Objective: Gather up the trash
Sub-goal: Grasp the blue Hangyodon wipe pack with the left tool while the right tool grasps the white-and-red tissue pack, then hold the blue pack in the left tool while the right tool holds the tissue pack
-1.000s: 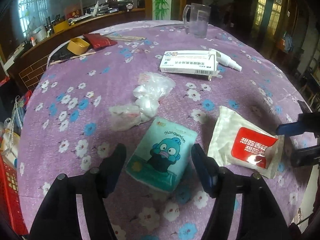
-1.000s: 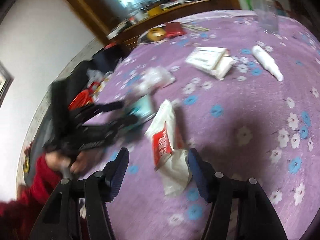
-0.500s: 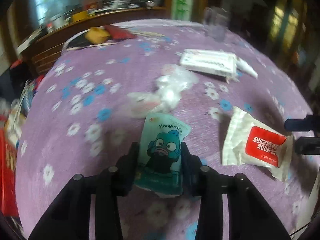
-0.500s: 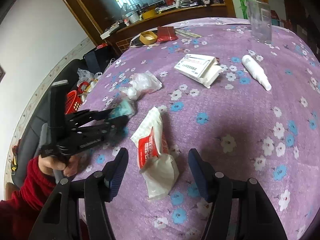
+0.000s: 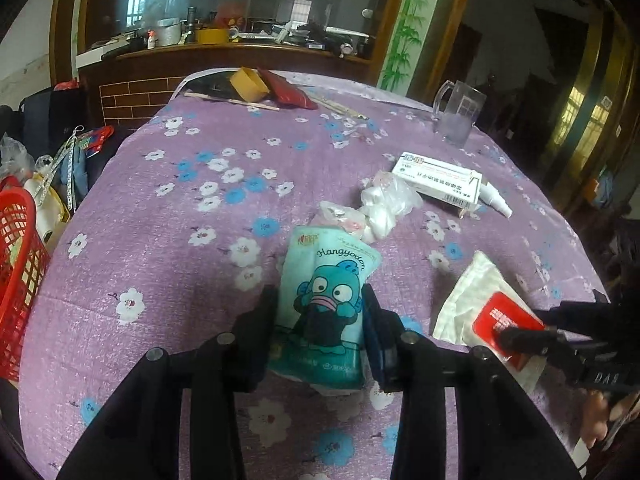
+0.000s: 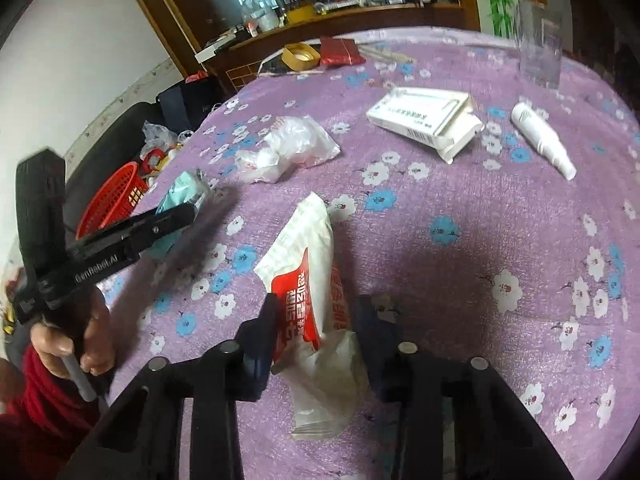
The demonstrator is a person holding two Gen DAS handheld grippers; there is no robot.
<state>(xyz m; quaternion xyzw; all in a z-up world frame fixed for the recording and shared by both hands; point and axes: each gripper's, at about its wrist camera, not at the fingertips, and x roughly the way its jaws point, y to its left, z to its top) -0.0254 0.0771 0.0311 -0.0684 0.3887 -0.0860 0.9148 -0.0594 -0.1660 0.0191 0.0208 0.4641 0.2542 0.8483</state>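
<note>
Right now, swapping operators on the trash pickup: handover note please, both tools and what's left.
Left tool: shut on the teal Hangyodon pack, lifted off the cloth.
Right tool: fingers around the white-and-red wrapper, apparently gripping it; wrapper's far end still on the purple tablecloth.
Still on the table: crumpled clear plastic bags, white carton, white spray bottle.
Red basket sits off the table's left edge, likely the drop spot.
Done: two pieces grasped. Left: drop both, collect the rest.
</note>
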